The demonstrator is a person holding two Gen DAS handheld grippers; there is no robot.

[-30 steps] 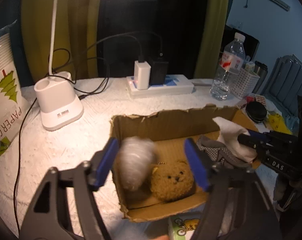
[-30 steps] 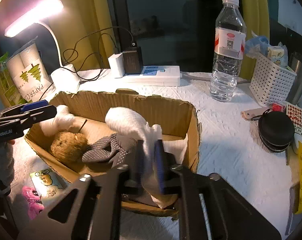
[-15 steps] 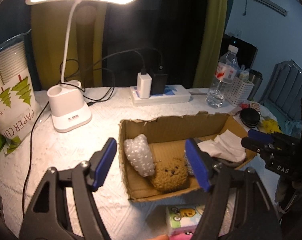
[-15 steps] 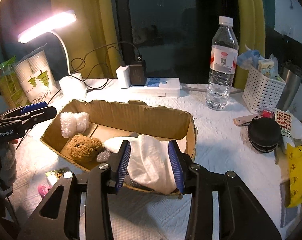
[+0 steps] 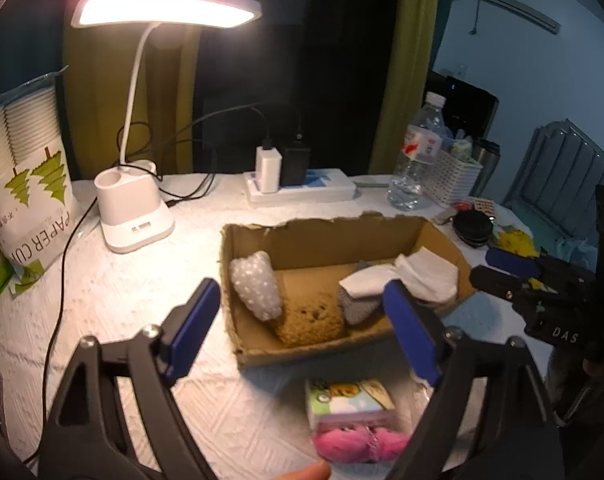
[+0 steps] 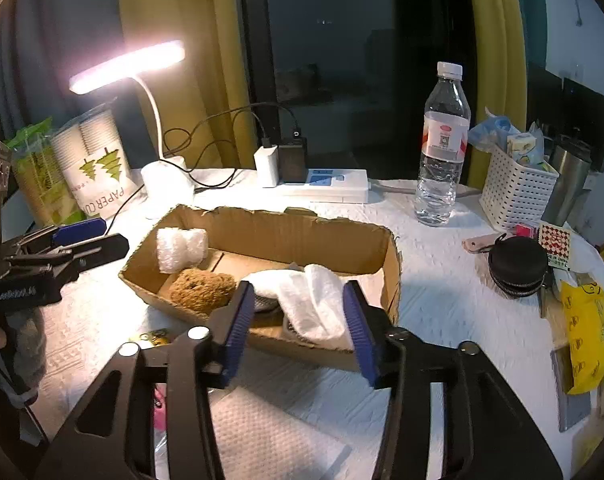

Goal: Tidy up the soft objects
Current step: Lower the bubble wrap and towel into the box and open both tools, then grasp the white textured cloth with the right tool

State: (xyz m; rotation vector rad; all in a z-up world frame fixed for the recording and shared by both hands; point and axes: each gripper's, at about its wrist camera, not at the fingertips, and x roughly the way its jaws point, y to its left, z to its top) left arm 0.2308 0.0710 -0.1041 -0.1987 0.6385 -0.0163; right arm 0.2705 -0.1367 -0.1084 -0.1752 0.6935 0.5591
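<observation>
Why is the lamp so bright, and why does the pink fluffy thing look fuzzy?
Left wrist view: the lamp glares almost white, and the pink fluffy toy at the bottom edge is blurred. Right wrist view: the lamp flares again, and the cardboard box casts a shadow on the cloth to its right. Both views curve at the edges.

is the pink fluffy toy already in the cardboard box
No, the pink fluffy toy lies on the table outside the cardboard box, in front of its near wall beside a small tissue pack.
</observation>
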